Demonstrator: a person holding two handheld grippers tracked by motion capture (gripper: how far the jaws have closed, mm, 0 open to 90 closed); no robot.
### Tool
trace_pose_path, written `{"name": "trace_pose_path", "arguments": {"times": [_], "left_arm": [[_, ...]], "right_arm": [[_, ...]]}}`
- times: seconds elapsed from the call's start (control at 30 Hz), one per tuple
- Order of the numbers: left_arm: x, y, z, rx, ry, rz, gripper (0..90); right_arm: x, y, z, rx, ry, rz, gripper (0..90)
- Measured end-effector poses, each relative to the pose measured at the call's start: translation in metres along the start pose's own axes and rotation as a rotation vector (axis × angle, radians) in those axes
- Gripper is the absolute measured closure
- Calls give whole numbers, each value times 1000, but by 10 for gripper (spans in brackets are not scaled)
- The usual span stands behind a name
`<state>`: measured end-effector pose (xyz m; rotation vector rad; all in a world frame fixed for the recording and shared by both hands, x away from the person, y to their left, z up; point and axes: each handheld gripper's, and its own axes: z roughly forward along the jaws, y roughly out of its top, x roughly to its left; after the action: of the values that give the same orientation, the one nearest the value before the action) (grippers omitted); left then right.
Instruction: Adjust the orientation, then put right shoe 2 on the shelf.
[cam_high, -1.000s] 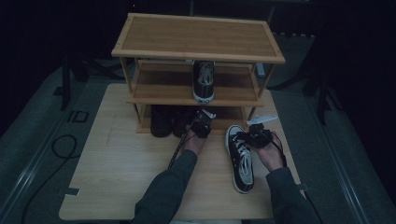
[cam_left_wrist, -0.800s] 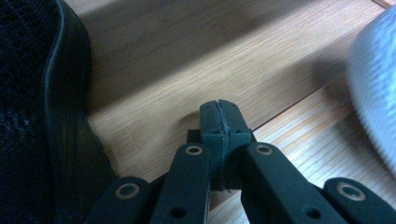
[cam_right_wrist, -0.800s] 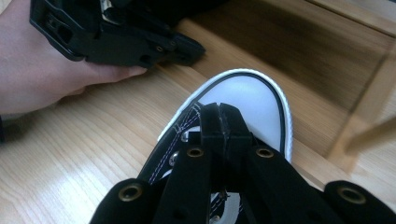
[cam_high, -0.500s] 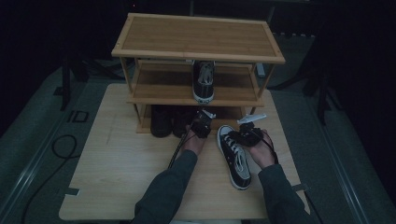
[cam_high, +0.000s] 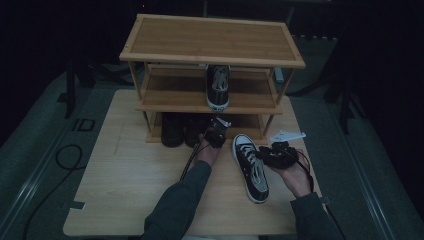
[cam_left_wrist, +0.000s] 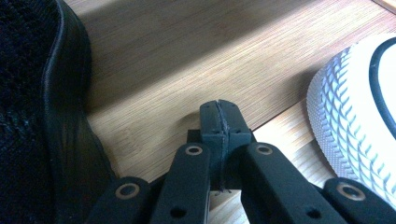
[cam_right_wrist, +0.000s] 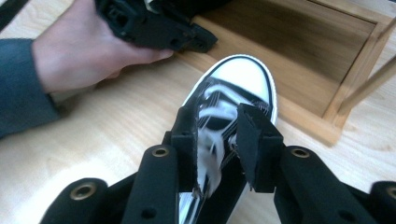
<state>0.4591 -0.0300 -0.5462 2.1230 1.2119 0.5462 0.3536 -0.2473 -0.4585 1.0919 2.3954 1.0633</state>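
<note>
Right gripper (cam_right_wrist: 217, 135) has just been opening – sneaker (cam_high: 251, 167) laces between its jaws, unpinched; left gripper (cam_left_wrist: 219, 122) closed, empty.

We take this for a recording studio or lab set up to imitate a home entryway. A three-tier bamboo shoe rack (cam_high: 212, 42) stands at twelve o'clock on a pale wooden surface (cam_high: 125, 175), with a black-and-white canvas sneaker (cam_high: 218, 86) on its middle shelf and dark shoes (cam_high: 180, 129) on the lowest. Around the surface we see grey carpeted floor (cam_high: 45, 160), a loose black cable (cam_high: 62, 155) at nine o'clock, dark stand legs (cam_high: 345, 95) at two o'clock, and blacked-out surroundings.
</note>
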Motion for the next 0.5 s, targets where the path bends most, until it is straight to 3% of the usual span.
{"name": "trace_pose_path", "arguments": {"times": [0.23, 0.5], "left_arm": [[0, 0, 0, -1, 0, -1, 900], [0, 0, 0, 0, 1, -3, 900]], "right_arm": [[5, -21, -17, 18, 6, 21, 657], [6, -41, -11, 69, 22, 49, 647]]}}
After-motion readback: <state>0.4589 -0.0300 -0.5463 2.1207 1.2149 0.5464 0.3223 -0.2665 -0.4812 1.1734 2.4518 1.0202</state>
